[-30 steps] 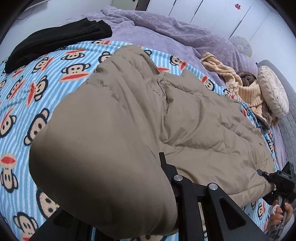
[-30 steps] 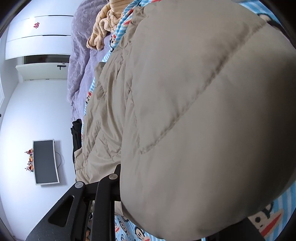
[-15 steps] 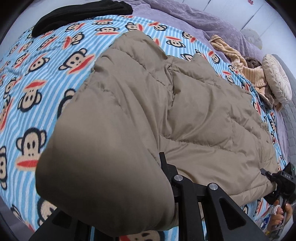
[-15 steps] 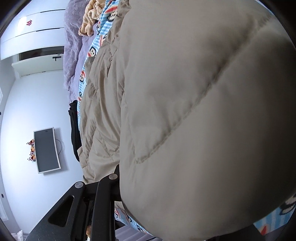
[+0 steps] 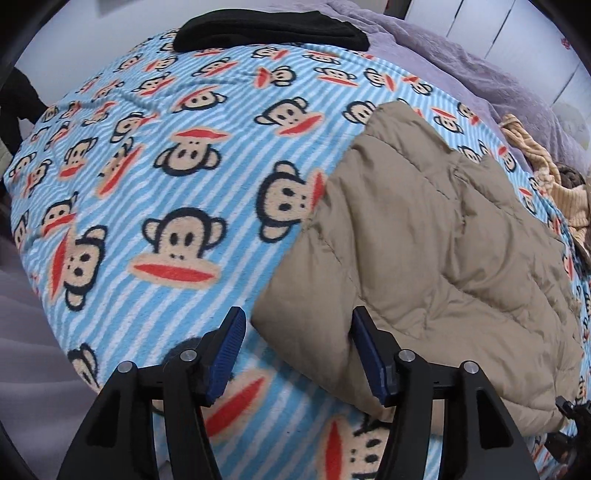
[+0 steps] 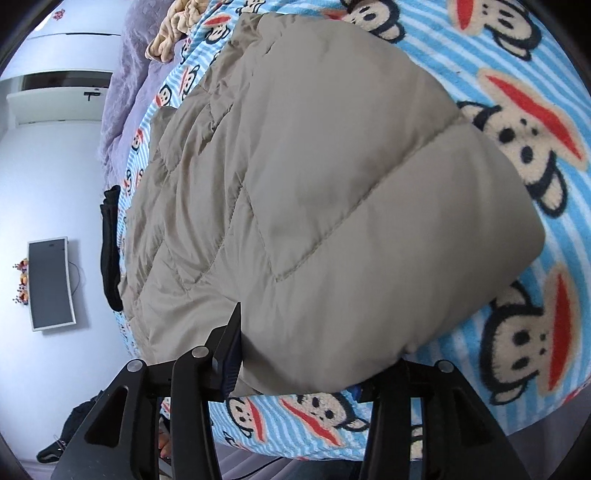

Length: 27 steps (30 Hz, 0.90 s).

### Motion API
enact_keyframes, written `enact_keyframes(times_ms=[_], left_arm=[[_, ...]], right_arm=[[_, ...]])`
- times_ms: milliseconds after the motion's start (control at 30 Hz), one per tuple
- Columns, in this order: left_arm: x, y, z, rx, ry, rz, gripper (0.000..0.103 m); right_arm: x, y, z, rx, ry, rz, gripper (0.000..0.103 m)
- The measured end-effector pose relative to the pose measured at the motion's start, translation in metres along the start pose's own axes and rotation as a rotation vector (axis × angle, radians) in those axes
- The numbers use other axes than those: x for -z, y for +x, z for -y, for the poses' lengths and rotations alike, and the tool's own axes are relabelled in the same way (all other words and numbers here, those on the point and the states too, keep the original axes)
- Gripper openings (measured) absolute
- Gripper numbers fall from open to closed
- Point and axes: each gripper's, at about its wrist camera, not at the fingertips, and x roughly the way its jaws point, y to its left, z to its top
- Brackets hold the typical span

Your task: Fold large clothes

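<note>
Had both grippers, left [image 5: 295,354] and right [image 6: 299,373], spread, released off puffy beige quilted jacket [image 5: 443,251]; should press fold flat before regrasping.

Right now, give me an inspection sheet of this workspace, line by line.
Surface: bed under a blue striped monkey-print blanket.
Job's things: tan puffer coat lying folded on the blanket, one corner between the left claw's fingers.
Clutter: black garment at the blanket's far edge; purple bedspread; peach knit garment.
Grippers: left claw open, jaws apart around the coat's corner; right claw open, coat edge lying between its jaws.
Cables: thin cord hanging from the wall screen.
Surroundings: white wall and white cabinet doors.
</note>
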Motion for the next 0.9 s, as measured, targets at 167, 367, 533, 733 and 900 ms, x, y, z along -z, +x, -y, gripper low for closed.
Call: enact_keyframes(times_ms=[167,367,533,733,900], left_arm=[[-0.003,0.024,-0.009,-0.062,0.018,-0.072,0.061],[0.000,0.004,0.009,-0.095,0.087,-0.078,0.061],[0.005,-0.022,0.036,-0.057,0.169,-0.045,0.061],[-0.012,-0.028,0.082,0.017,0.248,-0.001,0.061],[-0.037,0.001,0.135,0.057,0.325,0.013,0.061]], right_arm=[[-0.002,-0.008,-0.012,0.098,0.006,-0.004,0.055],[0.003,-0.019,-0.022,0.116,-0.020,-0.022,0.057],[0.012,-0.034,-0.039,0.117,-0.089,0.004,0.057],[0.005,-0.032,-0.089,0.133,-0.273,0.057,0.038],[-0.022,0.012,-0.137,0.138,-0.350,0.070,0.037]])
